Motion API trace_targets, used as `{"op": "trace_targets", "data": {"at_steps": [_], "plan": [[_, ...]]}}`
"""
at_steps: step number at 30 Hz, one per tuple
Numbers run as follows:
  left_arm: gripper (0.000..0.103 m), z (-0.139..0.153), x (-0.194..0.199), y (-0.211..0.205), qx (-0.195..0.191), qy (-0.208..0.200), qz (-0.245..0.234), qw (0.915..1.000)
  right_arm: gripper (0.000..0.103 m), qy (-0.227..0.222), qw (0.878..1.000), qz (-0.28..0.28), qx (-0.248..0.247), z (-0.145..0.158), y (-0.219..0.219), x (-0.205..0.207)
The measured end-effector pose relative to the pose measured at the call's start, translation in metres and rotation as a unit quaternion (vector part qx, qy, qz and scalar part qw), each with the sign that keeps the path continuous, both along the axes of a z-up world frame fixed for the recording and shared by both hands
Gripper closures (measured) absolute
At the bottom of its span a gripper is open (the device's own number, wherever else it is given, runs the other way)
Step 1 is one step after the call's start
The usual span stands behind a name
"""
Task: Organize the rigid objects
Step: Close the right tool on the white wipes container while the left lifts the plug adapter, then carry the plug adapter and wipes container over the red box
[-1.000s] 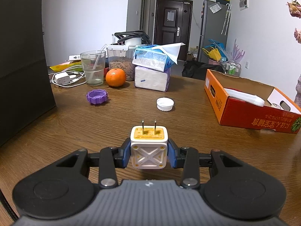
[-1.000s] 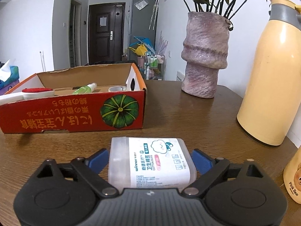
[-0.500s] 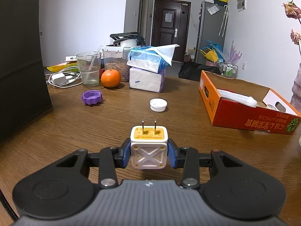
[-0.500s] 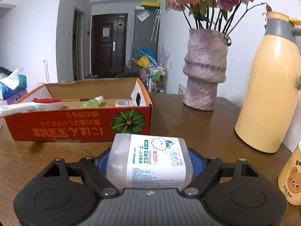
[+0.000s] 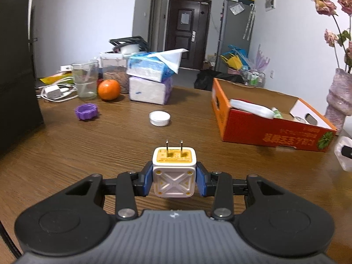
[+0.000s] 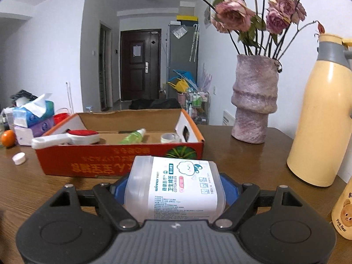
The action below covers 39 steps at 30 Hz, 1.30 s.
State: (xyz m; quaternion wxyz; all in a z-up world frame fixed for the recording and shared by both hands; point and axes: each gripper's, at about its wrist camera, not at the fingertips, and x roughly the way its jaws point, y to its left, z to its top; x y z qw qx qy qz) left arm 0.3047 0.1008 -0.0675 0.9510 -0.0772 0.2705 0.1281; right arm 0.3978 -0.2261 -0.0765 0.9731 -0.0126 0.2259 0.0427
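Left claw (image 5: 174, 178) clamps plug cube (image 5: 173, 172); right claw (image 6: 175, 192) clamps swab box (image 6: 176, 187).

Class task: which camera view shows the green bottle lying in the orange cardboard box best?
The right wrist view: the green bottle lies in full sight on the floor of the orange cardboard box. The left wrist view shows only its tip behind the white brush.

thermos (image 6: 323, 118) cut off at right edge, box (image 6: 123, 165) text blurred — unreadable

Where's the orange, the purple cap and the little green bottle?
orange (image 5: 109, 89), left wrist view, middle of its peel.
purple cap (image 5: 86, 111), left wrist view, its ridged top.
green bottle (image 6: 132, 136), right wrist view, middle of its body.
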Motion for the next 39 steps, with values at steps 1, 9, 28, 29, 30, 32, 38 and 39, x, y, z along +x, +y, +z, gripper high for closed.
{"op": "trace_targets", "data": {"at_steps": [1, 9, 28, 29, 30, 32, 38, 39], "plan": [[0.063, 0.0, 0.0, -0.004, 0.0, 0.001, -0.003, 1.0, 0.021, -0.003, 1.0, 0.002, 0.001, 0.002, 0.002, -0.002], [0.063, 0.009, 0.002, -0.033, -0.003, -0.009, -0.037, 0.9993, 0.021, -0.016, 1.0, 0.015, 0.013, 0.013, 0.014, -0.015], [0.063, 0.039, 0.023, -0.09, -0.01, -0.042, -0.093, 0.9947, 0.021, -0.034, 0.999, 0.031, 0.02, 0.026, 0.023, -0.024], [0.063, 0.04, 0.025, -0.094, -0.01, -0.044, -0.095, 0.9945, 0.021, -0.034, 0.999, 0.031, 0.02, 0.026, 0.023, -0.023], [0.063, 0.041, 0.027, -0.097, -0.01, -0.046, -0.098, 0.9941, 0.021, -0.034, 0.999, 0.031, 0.02, 0.026, 0.023, -0.023], [0.063, 0.044, 0.03, -0.102, -0.01, -0.051, -0.1, 0.9936, 0.021, -0.035, 0.999, 0.032, 0.019, 0.026, 0.023, -0.022], [0.063, 0.05, 0.04, -0.111, -0.013, -0.064, -0.103, 0.9925, 0.021, -0.039, 0.999, 0.031, 0.017, 0.027, 0.022, -0.017], [0.063, 0.051, 0.042, -0.112, -0.013, -0.064, -0.103, 0.9925, 0.021, -0.04, 0.999, 0.031, 0.016, 0.027, 0.022, -0.016]]}}
